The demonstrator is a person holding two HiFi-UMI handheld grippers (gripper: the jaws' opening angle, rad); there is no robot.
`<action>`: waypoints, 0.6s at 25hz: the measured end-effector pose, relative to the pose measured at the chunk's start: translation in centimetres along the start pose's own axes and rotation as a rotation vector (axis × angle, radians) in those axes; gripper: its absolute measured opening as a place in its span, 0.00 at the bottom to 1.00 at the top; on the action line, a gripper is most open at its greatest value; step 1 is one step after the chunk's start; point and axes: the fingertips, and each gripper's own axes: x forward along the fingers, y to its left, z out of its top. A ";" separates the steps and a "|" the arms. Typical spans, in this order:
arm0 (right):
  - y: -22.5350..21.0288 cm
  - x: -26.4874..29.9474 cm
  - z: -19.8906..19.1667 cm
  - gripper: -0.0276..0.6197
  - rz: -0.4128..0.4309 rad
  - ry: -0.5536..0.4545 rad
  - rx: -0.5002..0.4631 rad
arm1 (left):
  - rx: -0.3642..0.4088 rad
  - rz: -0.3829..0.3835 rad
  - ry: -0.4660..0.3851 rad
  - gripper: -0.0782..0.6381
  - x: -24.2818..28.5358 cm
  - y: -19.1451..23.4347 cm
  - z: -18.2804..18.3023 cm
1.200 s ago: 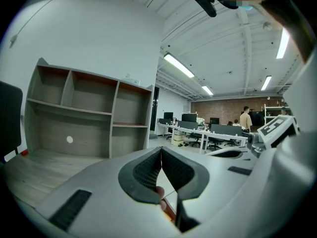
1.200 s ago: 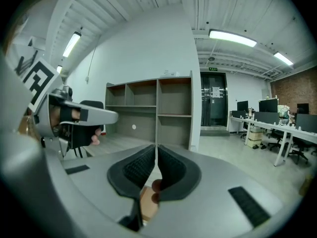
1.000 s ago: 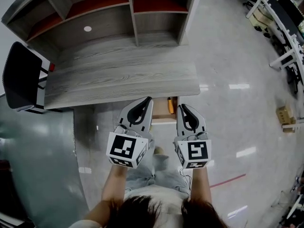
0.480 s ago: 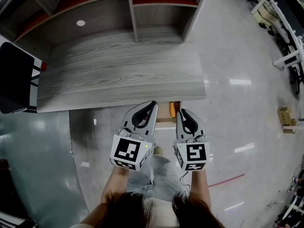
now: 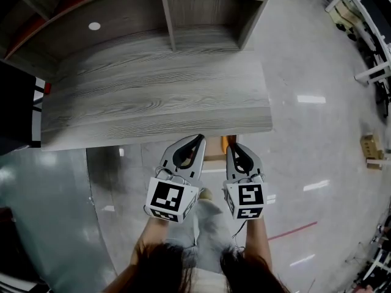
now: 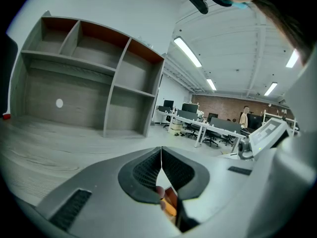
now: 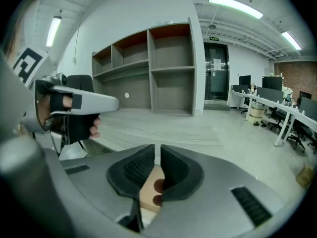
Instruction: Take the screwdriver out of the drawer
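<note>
The light wooden drawer shows as a strip under the grey desk's front edge, between my two grippers. My left gripper and right gripper hover side by side just in front of that edge, both shut with nothing between the jaws. In the left gripper view the gripper has its tips together, and an orange screwdriver handle shows below them. Beneath the right gripper, the right gripper view shows the drawer's wood. The head view hides the screwdriver.
A shelf unit with red-backed compartments stands at the desk's back. A dark chair is at the left. Shiny floor lies to the right, with a small box and office desks further off. The person's legs are under the grippers.
The head view has shifted, so the desk edge now covers more of the drawer and the orange screwdriver. Both grippers stay shut and close together near the edge.
</note>
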 end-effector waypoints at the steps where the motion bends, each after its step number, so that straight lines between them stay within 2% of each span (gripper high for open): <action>1: 0.0 0.4 -0.4 0.09 0.000 0.010 0.003 | -0.005 -0.001 0.003 0.13 0.3 0.2 -0.4; 15: -1.1 6.1 -7.0 0.16 0.014 0.154 0.038 | -0.037 -0.020 0.062 0.13 3.3 1.4 -5.6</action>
